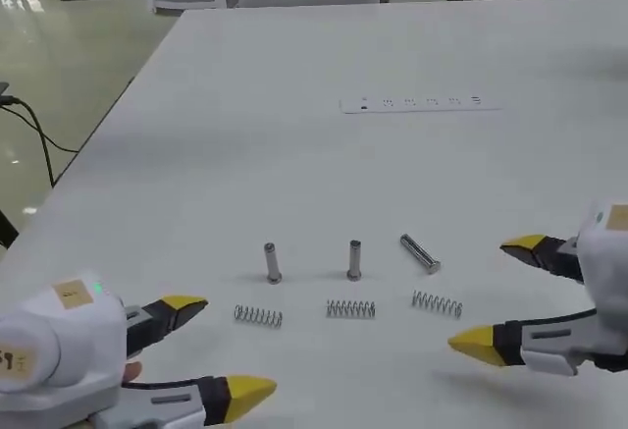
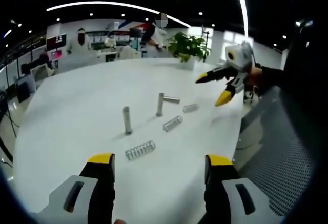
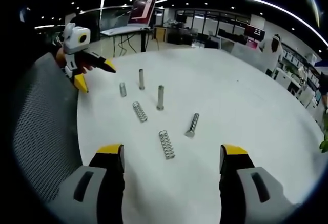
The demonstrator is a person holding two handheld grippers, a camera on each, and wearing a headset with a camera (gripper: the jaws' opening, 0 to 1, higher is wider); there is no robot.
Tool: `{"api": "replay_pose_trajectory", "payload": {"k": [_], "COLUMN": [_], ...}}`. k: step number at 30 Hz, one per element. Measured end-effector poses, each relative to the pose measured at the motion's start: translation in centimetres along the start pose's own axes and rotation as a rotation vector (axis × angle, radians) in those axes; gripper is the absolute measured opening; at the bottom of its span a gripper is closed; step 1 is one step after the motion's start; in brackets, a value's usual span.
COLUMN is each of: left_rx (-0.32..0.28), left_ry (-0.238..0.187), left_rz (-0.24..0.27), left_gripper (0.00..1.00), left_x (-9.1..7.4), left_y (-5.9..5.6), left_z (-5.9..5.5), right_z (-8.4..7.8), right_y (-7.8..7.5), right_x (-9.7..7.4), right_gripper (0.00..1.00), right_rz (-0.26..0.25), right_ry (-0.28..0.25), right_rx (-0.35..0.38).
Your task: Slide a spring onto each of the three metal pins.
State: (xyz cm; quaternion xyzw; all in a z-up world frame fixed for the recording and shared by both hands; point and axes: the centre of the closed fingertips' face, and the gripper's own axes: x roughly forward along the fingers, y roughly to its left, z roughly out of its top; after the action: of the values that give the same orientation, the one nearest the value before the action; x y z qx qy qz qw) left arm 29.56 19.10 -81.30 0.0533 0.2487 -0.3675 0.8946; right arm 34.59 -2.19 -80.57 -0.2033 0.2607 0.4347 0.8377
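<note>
1. The left gripper [image 1: 235, 346] hovers over the near edge of the white table [image 1: 245, 134], jaws spread wide and empty.
2. The left pin [image 1: 272, 262] stands upright, with the left spring [image 1: 258, 316] lying just nearer the edge.
3. The middle pin [image 1: 354, 259] stands upright behind the middle spring [image 1: 350, 308].
4. The right pin [image 1: 420, 253] lies on its side, with the right spring [image 1: 437, 303] beside it.
5. The right gripper [image 1: 479, 294] hovers just right of them, jaws wide apart and holding nothing.
</note>
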Motion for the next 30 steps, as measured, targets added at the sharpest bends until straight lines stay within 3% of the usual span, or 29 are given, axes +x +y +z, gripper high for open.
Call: {"api": "replay_pose_trajectory", "payload": {"k": [16, 21, 30], "left_rx": [-0.001, -0.001, -0.002], "left_ry": [-0.013, -0.014, -0.014], "left_rz": [-0.004, -0.002, -0.001], "left_gripper": [0.67, 0.67, 0.67], "left_x": [0.0, -0.1, -0.1], "left_y": [-0.1, -0.1, -0.1], "left_z": [0.2, 0.3, 0.2], "right_z": [2.9, 3.9, 4.3], "right_y": [-1.9, -2.8, -4.1], "right_x": [0.6, 1.8, 4.1], "right_gripper": [0.74, 0.7, 0.62], "right_rz": [-0.028, -0.032, -0.029], "right_ry": [0.018, 0.035, 0.083], "right_rx": [-0.048, -0.058, -0.045]}}
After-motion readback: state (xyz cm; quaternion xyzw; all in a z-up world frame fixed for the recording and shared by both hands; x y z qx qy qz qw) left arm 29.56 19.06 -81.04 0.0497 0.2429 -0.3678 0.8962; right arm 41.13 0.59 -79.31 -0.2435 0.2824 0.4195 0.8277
